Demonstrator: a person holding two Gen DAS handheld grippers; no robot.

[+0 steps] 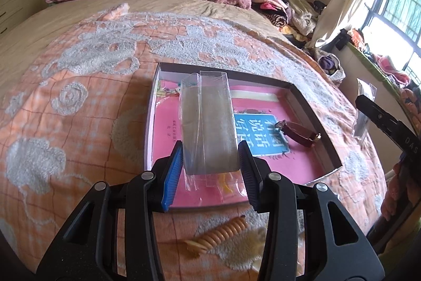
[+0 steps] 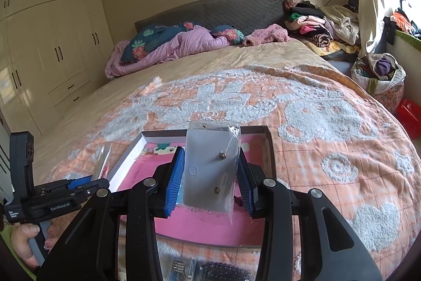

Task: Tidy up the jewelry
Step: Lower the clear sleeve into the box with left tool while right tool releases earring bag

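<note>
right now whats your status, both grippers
Left gripper shut on empty clear plastic bag. Right gripper shut on bagged grey earring card. Both over pink-lined shallow box; nothing blocking.

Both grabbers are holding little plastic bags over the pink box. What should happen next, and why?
Probably the right gripper should lower its earring card packet into the box and let go. The packet hangs right above the pink floor, and a watch already lies inside. The left gripper holds a clear bag and can follow.

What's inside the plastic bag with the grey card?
The plastic bag holds a grey card with two small stud earrings. The card's back is hidden.
</note>
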